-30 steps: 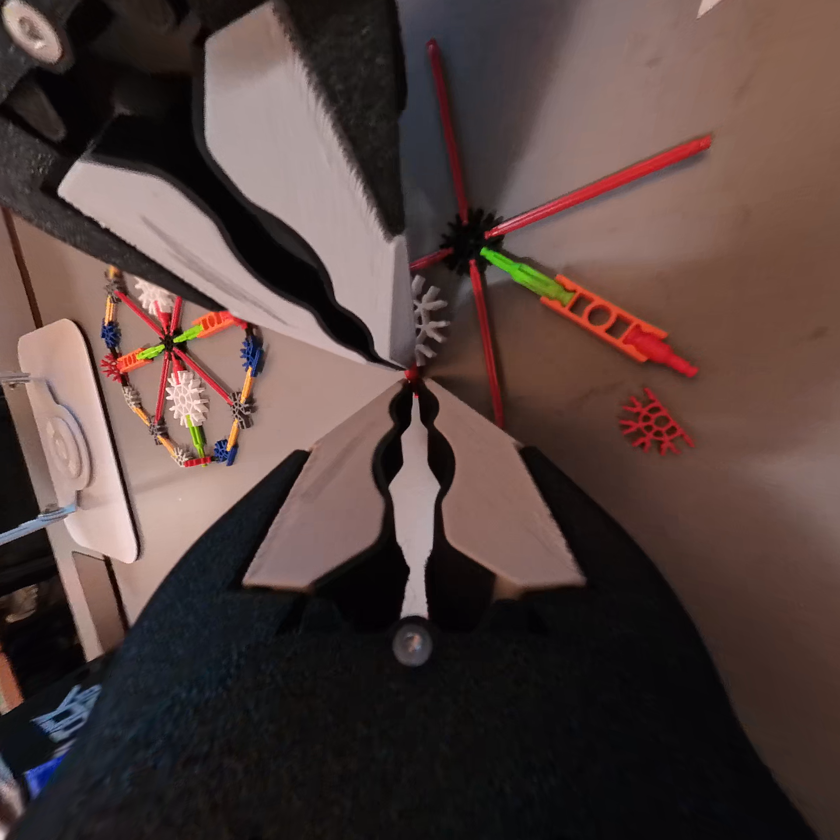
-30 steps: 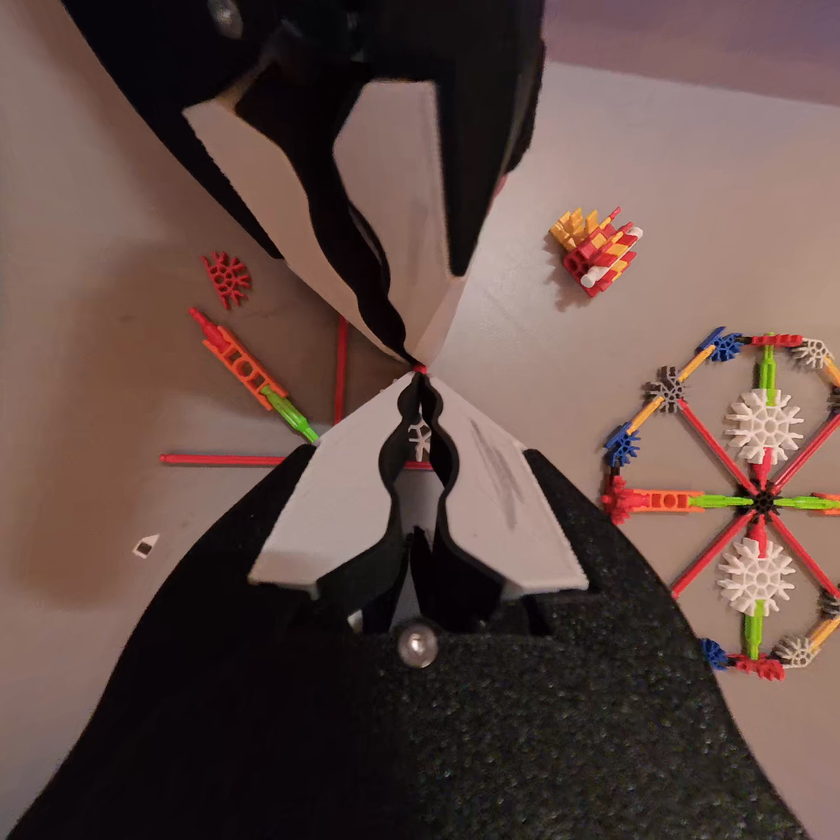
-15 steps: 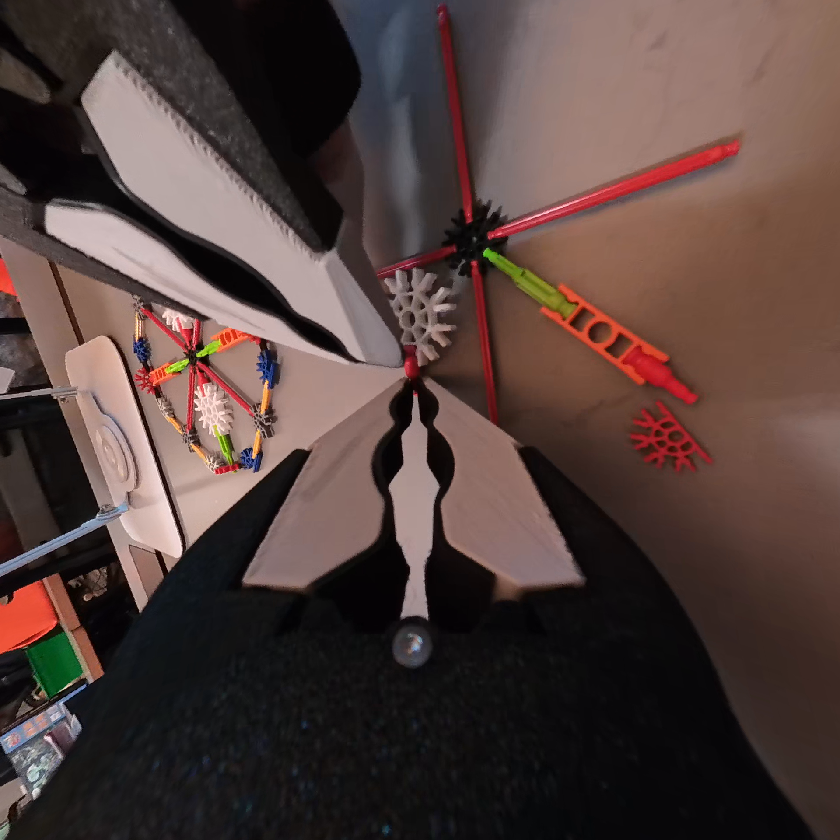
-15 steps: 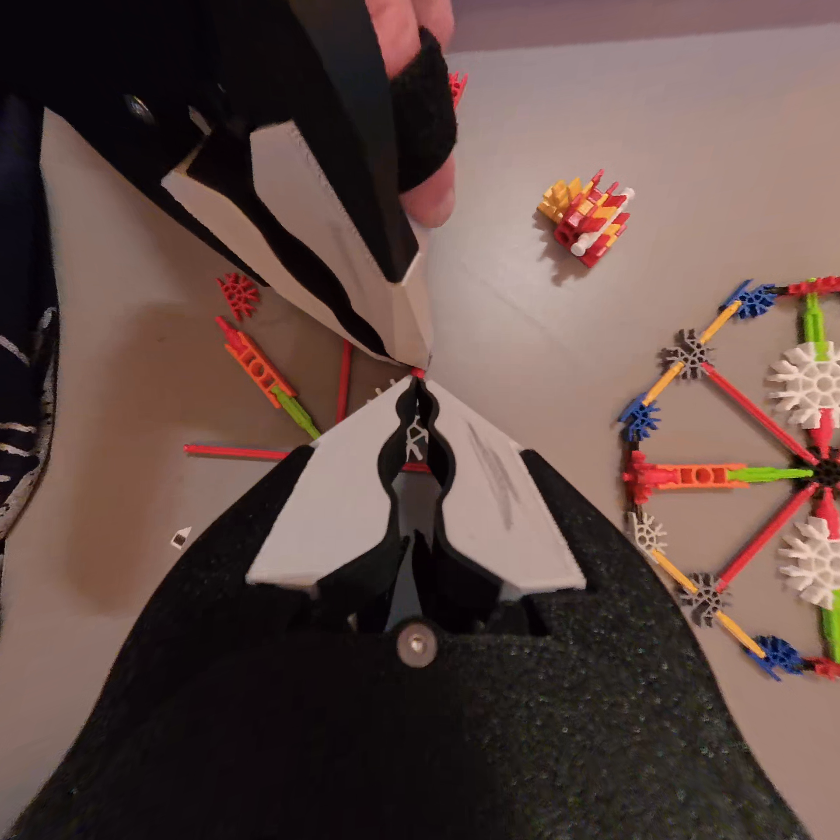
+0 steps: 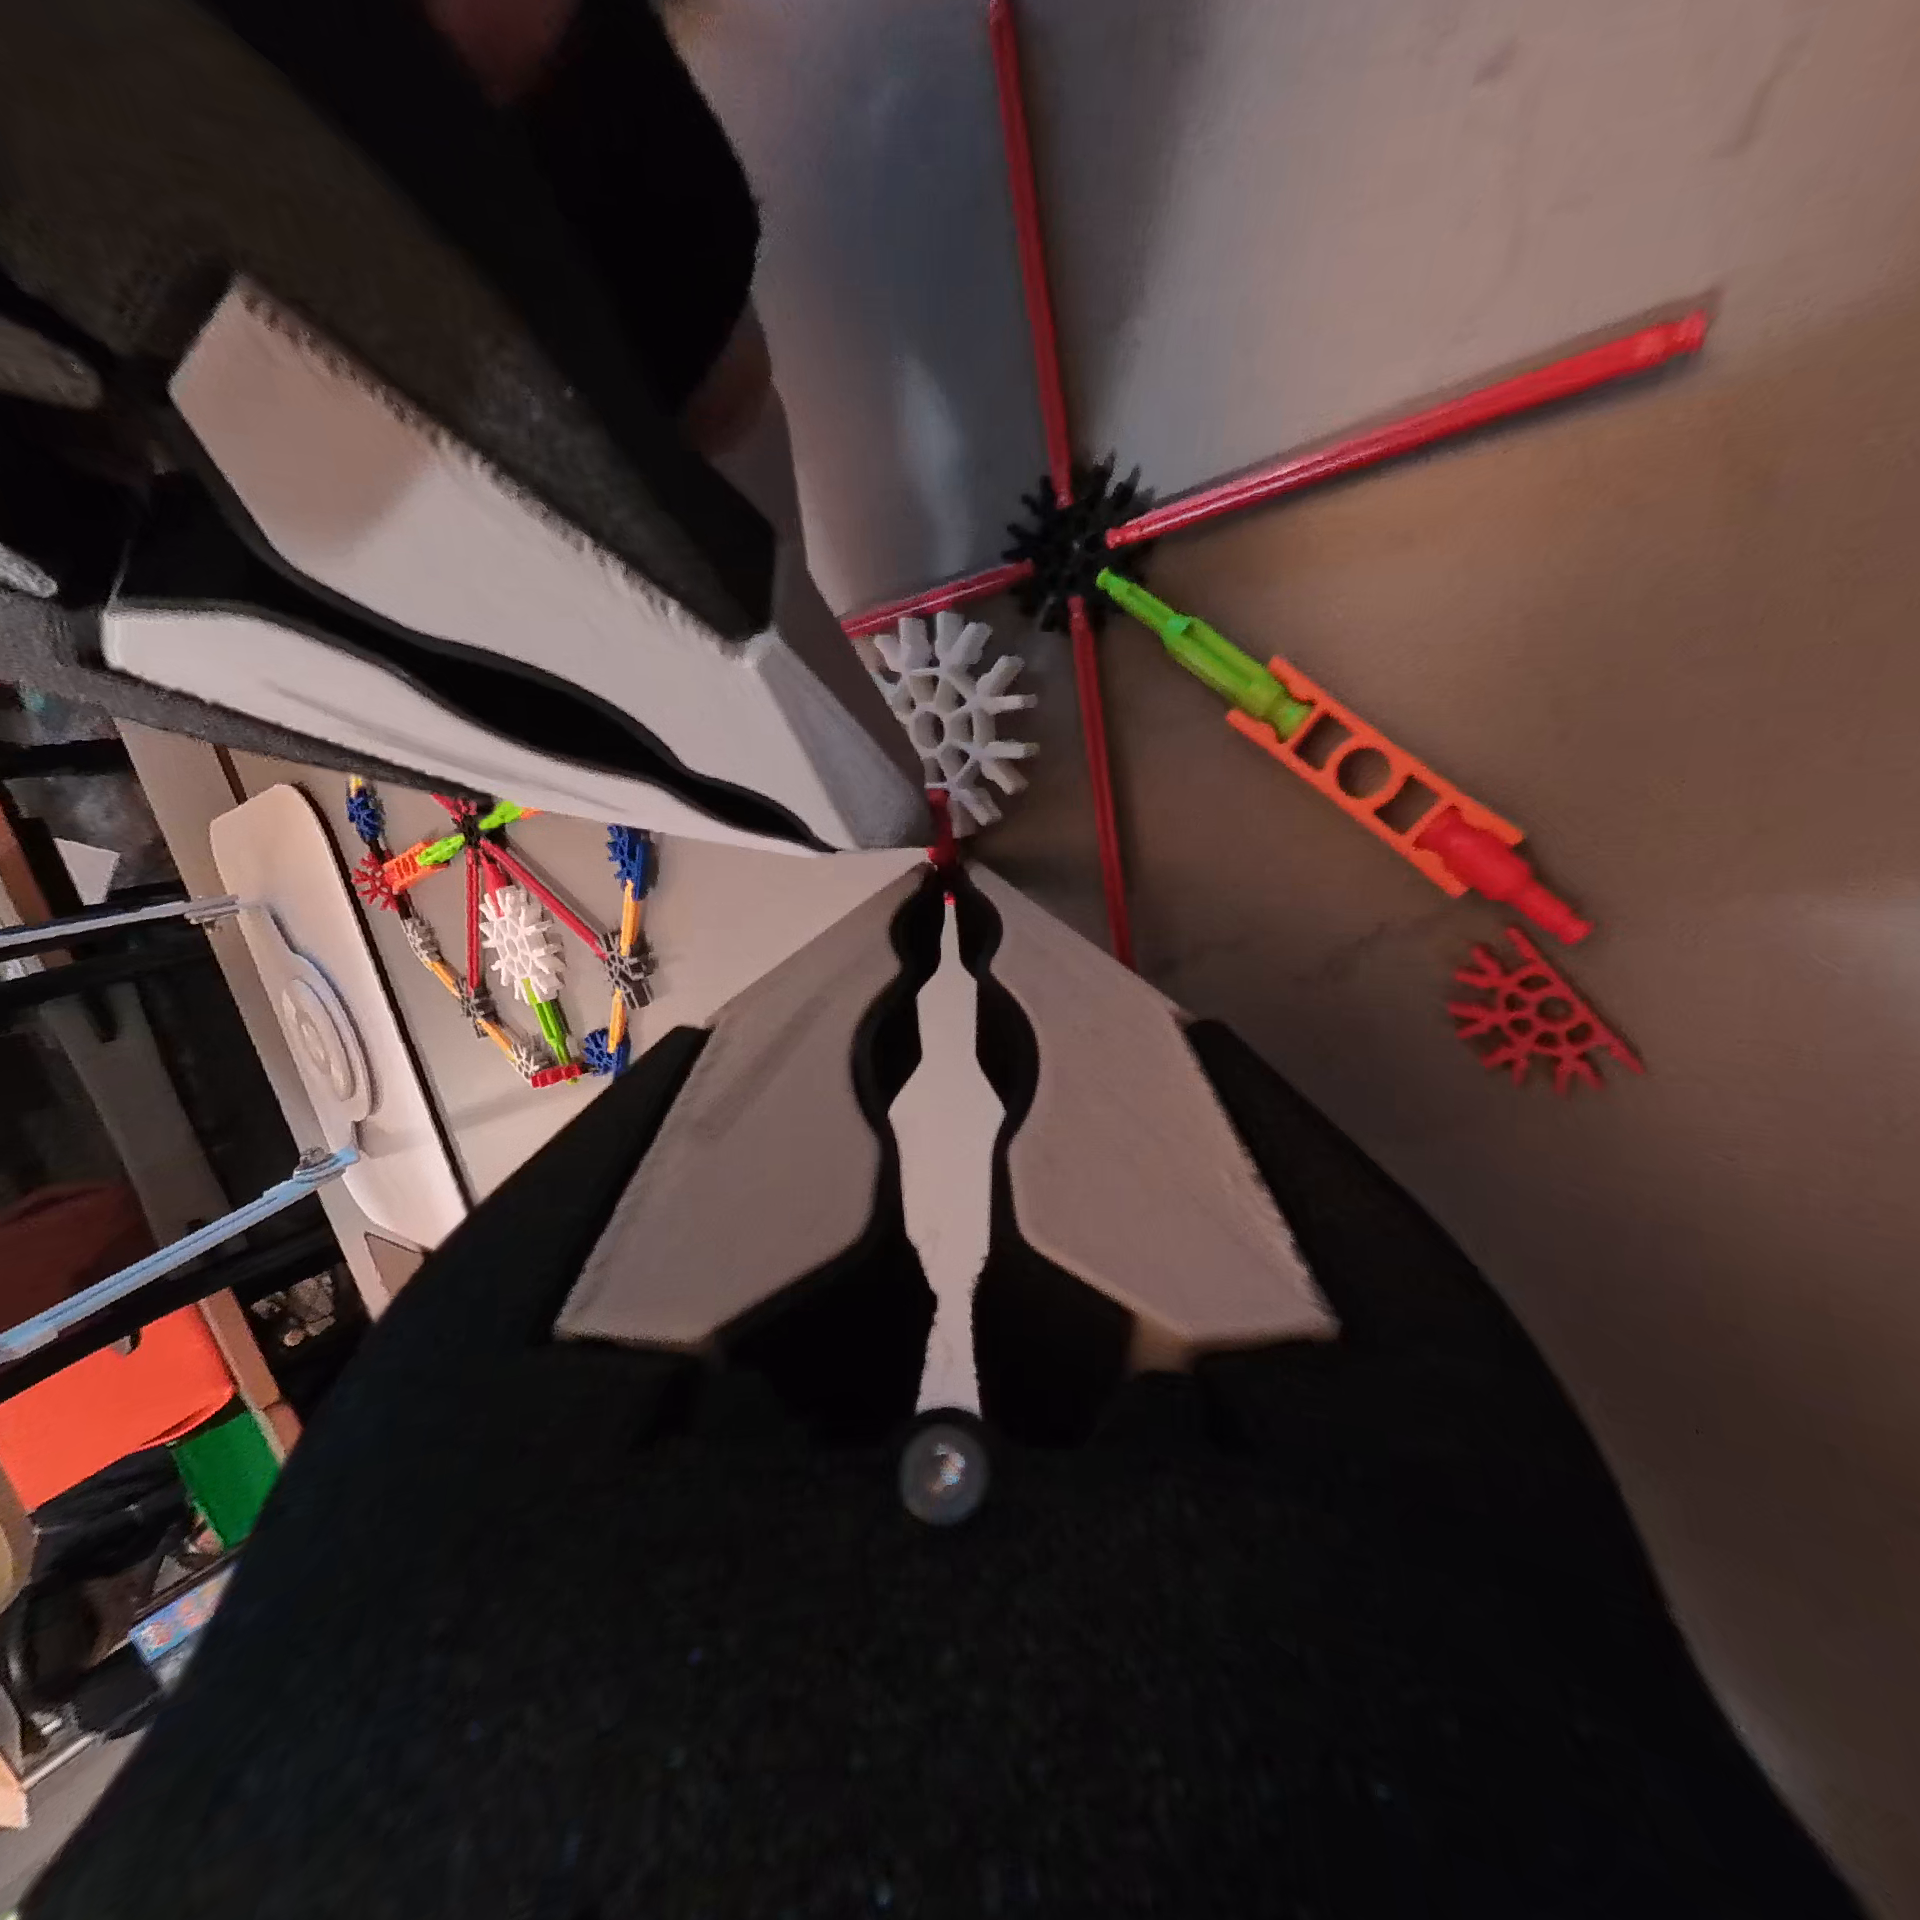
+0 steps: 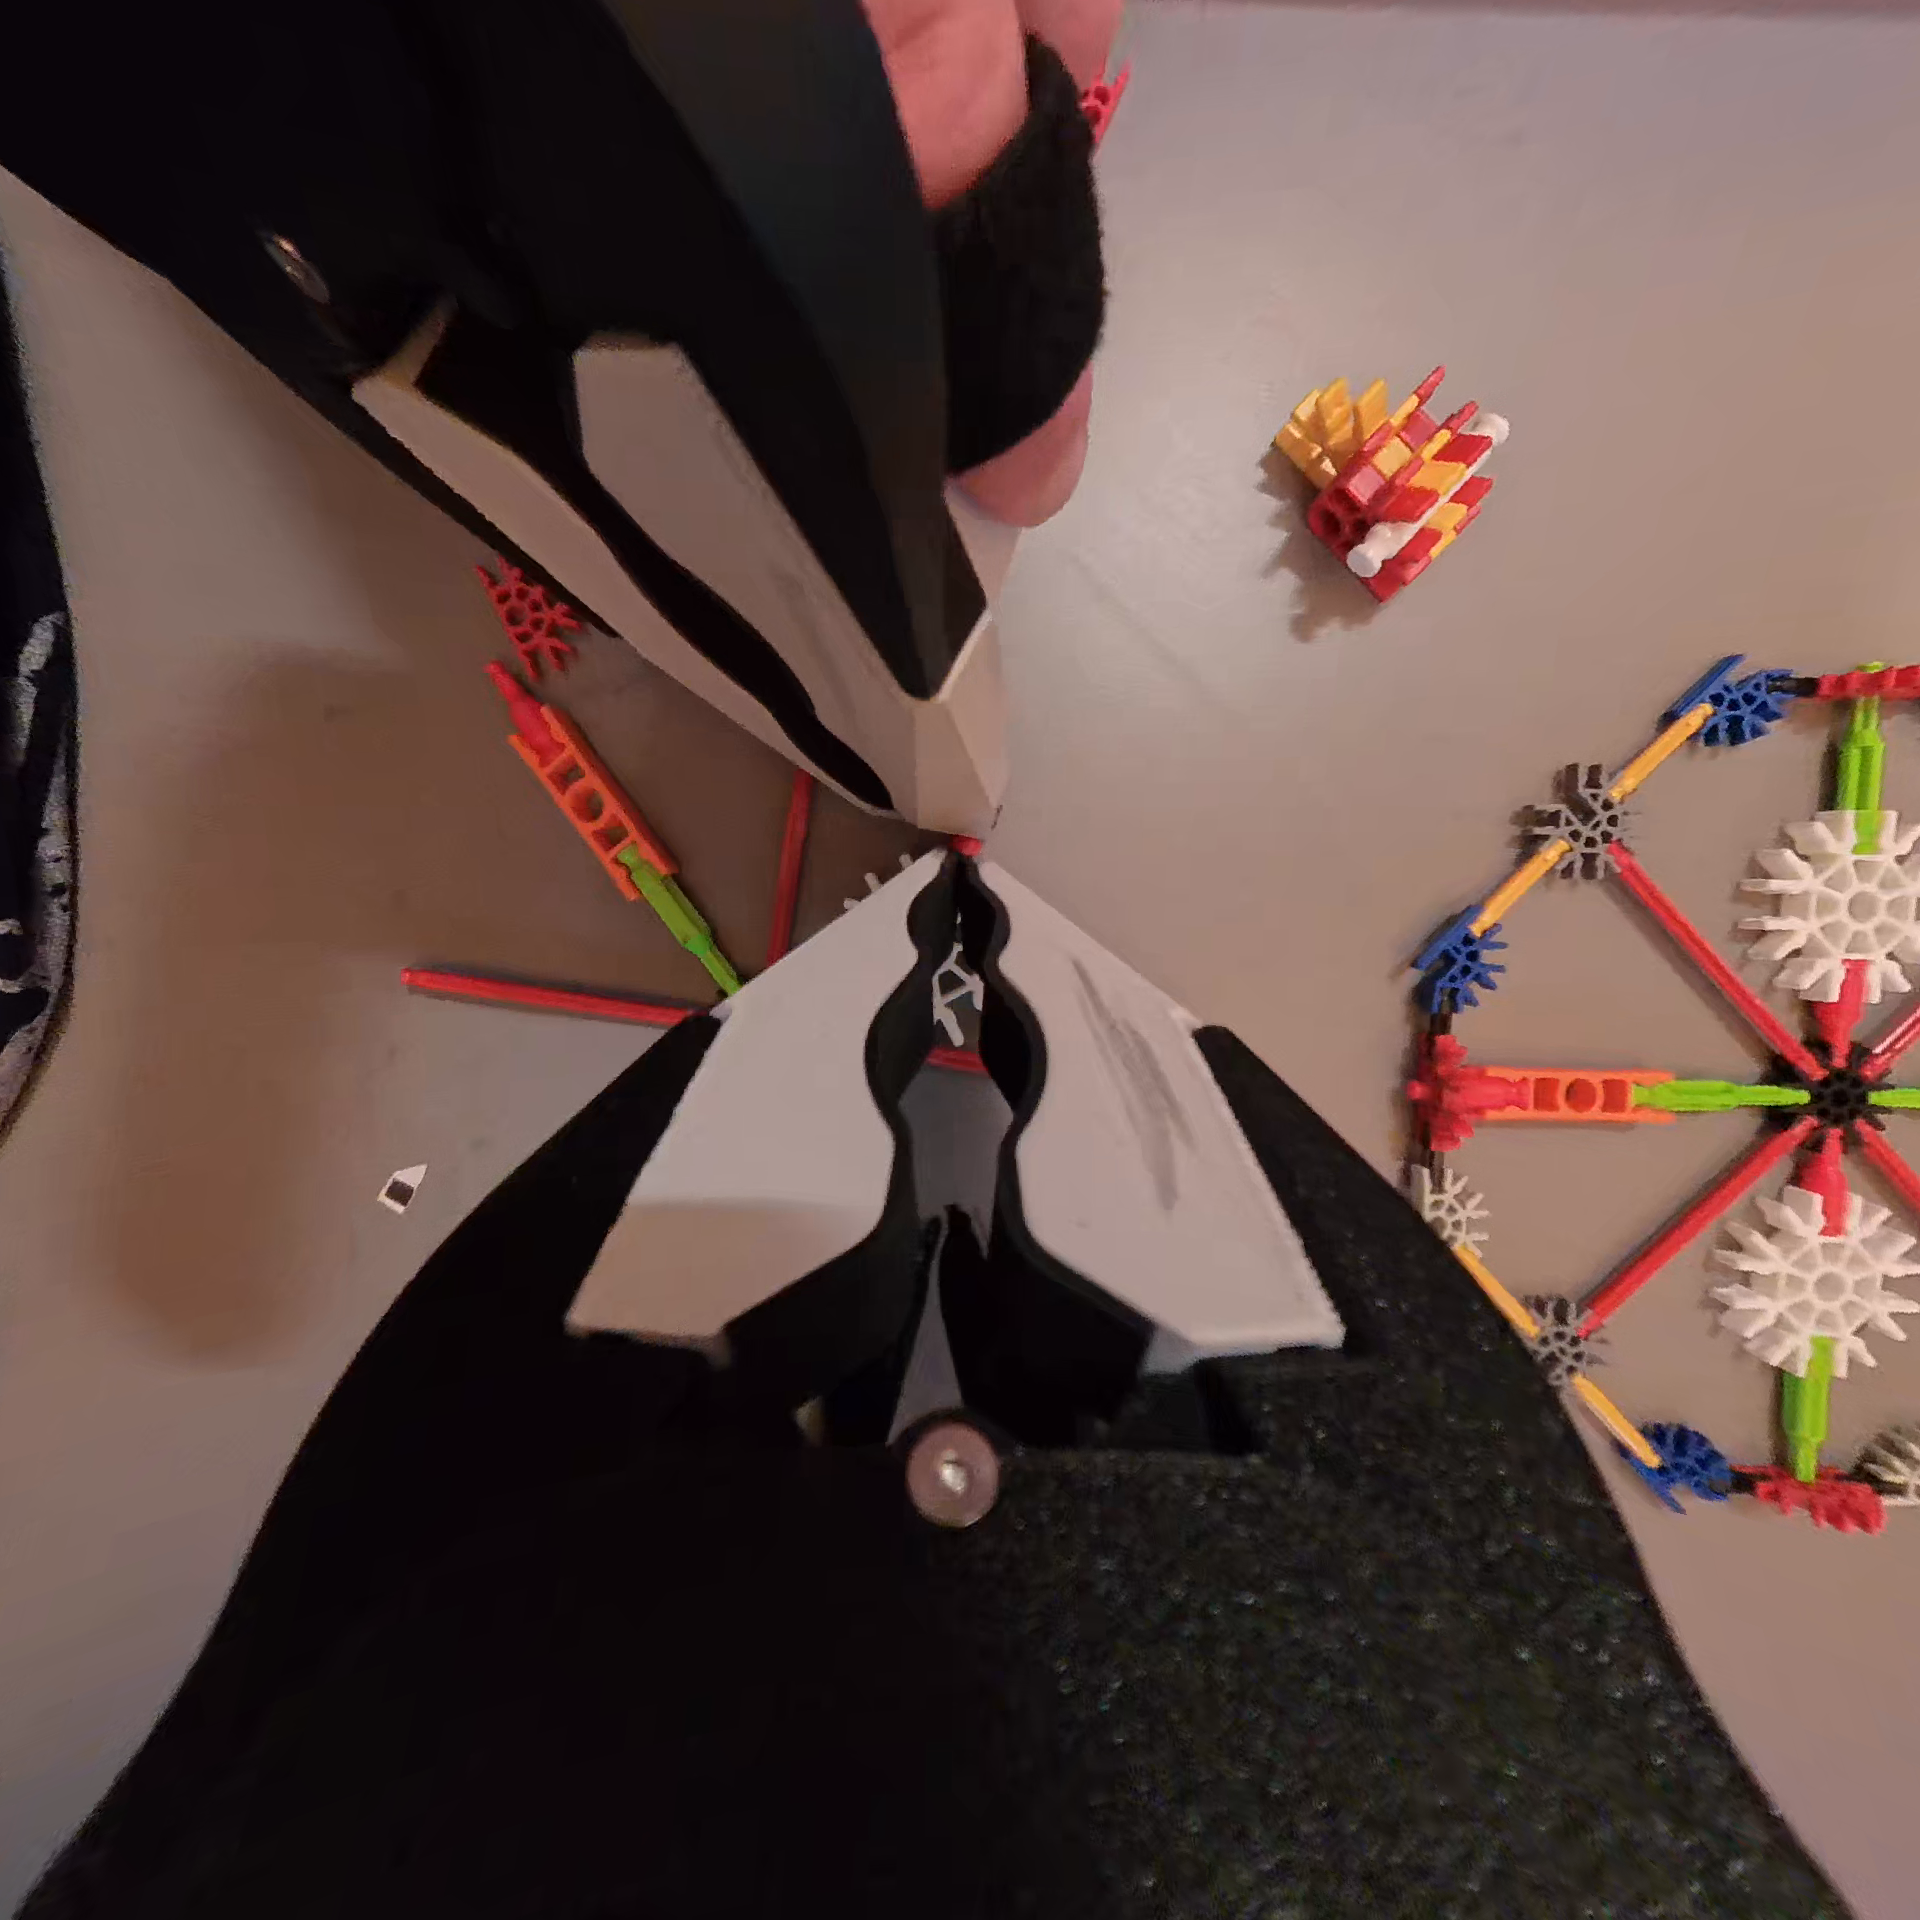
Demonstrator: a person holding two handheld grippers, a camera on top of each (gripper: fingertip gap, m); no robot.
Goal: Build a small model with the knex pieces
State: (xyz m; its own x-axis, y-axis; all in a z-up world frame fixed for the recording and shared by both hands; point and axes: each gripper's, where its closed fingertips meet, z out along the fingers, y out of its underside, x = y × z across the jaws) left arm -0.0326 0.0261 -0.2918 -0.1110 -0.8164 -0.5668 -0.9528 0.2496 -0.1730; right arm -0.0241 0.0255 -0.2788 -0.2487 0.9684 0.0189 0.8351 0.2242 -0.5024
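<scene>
My left gripper point(image 5: 943, 878) and right gripper point(image 6: 961, 868) meet tip to tip above the table. Both are shut, and a short red rod point(image 5: 940, 847) is pinched where the tips touch; it also shows in the right wrist view point(image 6: 966, 845). A white snowflake connector point(image 5: 961, 717) sits on the rod's far end, and part of it shows through my right gripper's finger gap point(image 6: 956, 992). Below lies a black hub point(image 5: 1075, 545) with several long red rods point(image 5: 1403, 426) and a green rod in an orange connector point(image 5: 1361, 774).
A finished coloured wheel point(image 6: 1766, 1091) lies to the right, and shows small in the left wrist view point(image 5: 509, 935). A pile of small pieces point(image 6: 1392, 483), a loose red connector point(image 5: 1538, 1013) and a paper scrap point(image 6: 400, 1190) lie around. A white board point(image 5: 312, 1029) overhangs the table's edge. Only a small space, under 4 cm, lies between the two pairs of fingers.
Both grippers stayed tip to tip and shut. The right gripper swung aside in the left view, so the white connector came fully into sight. A hand on the left gripper came into the right view.
</scene>
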